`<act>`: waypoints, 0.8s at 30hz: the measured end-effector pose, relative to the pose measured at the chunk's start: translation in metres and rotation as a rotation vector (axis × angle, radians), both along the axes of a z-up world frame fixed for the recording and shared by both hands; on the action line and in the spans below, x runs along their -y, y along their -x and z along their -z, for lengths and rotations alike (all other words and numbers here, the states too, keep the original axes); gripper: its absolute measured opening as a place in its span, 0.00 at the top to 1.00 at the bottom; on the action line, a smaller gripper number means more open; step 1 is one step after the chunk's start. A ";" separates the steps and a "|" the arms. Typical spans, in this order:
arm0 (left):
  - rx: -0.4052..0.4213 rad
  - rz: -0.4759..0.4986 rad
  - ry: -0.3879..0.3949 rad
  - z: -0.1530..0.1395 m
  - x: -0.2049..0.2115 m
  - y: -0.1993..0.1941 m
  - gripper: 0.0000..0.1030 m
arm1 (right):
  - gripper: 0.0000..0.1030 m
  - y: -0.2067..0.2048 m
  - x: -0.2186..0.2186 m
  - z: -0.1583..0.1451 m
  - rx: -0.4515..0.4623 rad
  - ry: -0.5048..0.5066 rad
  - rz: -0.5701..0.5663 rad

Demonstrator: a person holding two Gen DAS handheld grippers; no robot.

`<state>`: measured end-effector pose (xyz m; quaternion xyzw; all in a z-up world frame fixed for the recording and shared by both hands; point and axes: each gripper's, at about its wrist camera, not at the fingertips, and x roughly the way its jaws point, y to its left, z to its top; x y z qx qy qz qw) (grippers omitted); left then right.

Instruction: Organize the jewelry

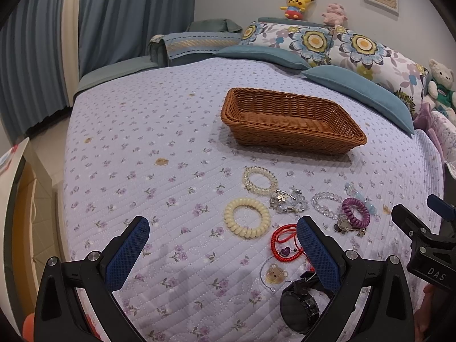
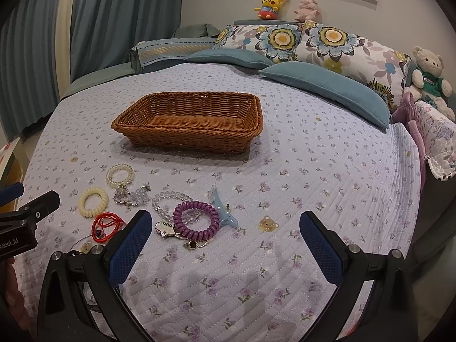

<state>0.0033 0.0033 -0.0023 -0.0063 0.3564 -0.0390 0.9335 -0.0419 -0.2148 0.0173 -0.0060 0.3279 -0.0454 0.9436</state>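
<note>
An empty brown wicker basket (image 1: 293, 139) (image 2: 188, 139) sits mid-bed. In front of it lie jewelry pieces: a cream coil band (image 1: 246, 217) (image 2: 93, 197), a clear bead bracelet (image 1: 260, 178) (image 2: 120, 175), a crystal cluster (image 1: 289, 201) (image 2: 131, 195), a purple coil band (image 1: 355, 212) (image 2: 196, 220), a red cord with a purple heart (image 1: 285, 242) (image 2: 107, 226), a blue hair clip (image 2: 223, 208) and a black watch (image 1: 299, 305). My left gripper (image 1: 222, 233) hovers open above the quilt, its right finger over the red cord. My right gripper (image 2: 225, 228) is open too, just right of the pile.
The lilac quilted bedspread (image 1: 159, 188) (image 2: 313, 188) stretches left and far of the pile. Teal cushions (image 2: 325, 88) and floral pillows (image 1: 350, 48) line the head end. A teddy bear (image 2: 430, 77) sits at right; blue curtains (image 1: 122, 17) hang at left.
</note>
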 end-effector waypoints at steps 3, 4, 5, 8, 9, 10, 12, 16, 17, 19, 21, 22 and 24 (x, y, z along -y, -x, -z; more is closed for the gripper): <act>0.000 0.000 0.001 0.000 0.000 0.000 0.00 | 0.00 0.000 0.000 0.000 0.000 0.002 0.000; 0.000 0.000 0.002 0.000 0.000 0.000 0.00 | 0.00 0.000 0.000 0.000 0.000 0.001 0.000; -0.001 0.000 0.002 0.000 0.000 0.000 0.00 | 0.00 0.000 0.000 0.000 0.000 0.002 0.000; 0.000 0.000 0.002 0.000 0.000 0.000 0.00 | 0.00 0.000 0.000 0.000 -0.001 0.002 0.001; 0.001 0.000 0.002 0.000 0.000 0.000 0.00 | 0.00 0.000 0.000 0.000 0.000 0.001 0.001; 0.001 -0.001 0.003 0.001 -0.001 0.000 0.00 | 0.00 0.000 0.000 0.000 0.001 0.001 0.002; 0.000 -0.001 0.005 0.001 -0.001 0.000 0.00 | 0.00 -0.001 0.000 0.000 0.000 0.002 0.002; -0.002 0.000 0.008 0.001 -0.001 0.000 0.00 | 0.00 -0.002 0.000 0.001 -0.005 0.003 0.002; -0.002 0.001 0.008 0.001 -0.001 0.000 0.00 | 0.00 -0.001 -0.001 0.000 -0.004 0.002 0.001; -0.002 0.001 0.008 0.001 -0.001 -0.001 0.00 | 0.00 -0.002 0.000 0.001 -0.006 0.001 0.001; -0.005 0.000 0.006 0.002 -0.001 -0.001 0.00 | 0.00 -0.001 0.000 0.002 -0.006 0.005 0.002; -0.007 0.001 0.006 0.002 -0.002 -0.002 0.00 | 0.00 -0.001 0.001 0.003 -0.005 0.012 0.003; -0.017 -0.003 0.000 0.001 -0.007 -0.004 0.00 | 0.00 -0.003 0.001 0.005 -0.007 0.044 0.014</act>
